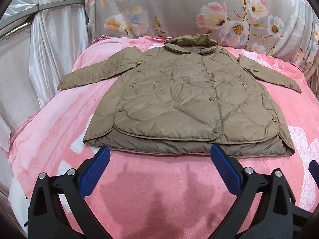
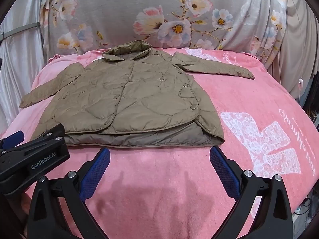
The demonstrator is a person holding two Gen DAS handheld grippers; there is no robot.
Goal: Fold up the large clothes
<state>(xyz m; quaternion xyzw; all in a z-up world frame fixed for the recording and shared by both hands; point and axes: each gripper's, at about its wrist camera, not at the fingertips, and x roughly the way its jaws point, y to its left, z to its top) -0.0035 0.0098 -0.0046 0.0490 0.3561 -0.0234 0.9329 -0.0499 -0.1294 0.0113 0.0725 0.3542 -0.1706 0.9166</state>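
Between your two grippers & the far cushions lies everything that matters. Your left gripper (image 1: 159, 153) is spread wide, blue pads (image 1: 95, 171) well apart, nothing between them; it hovers over bare pink blanket (image 1: 151, 189) just short of the jacket hem. Your right gripper (image 2: 159, 155) is the same: wide apart, holding nothing, tips near the hem but not touching, as far as you can tell. In the right wrist view the left gripper's black body shows at lower left w/ "GenRobot.AI" lettering (image 2: 42, 164) on its side, so both tools sit side by side.

Just beyond the tips, the tan quilted jacket (image 1: 179, 95) lies flat, front up, buttoned, collar (image 1: 191, 43) at the far end toward the cushions. Hem faces you; darker lining shows along that near edge. Left sleeve (image 1: 95, 73) stretches out to your left, right sleeve (image 2: 215, 65) out to your right, both flat on the blanket.

Blanket has white lace-like bow prints (image 2: 265, 145) on the right side. Behind: grey floral cushions (image 1: 179, 6). Far left: shiny white curtain (image 1: 49, 49).
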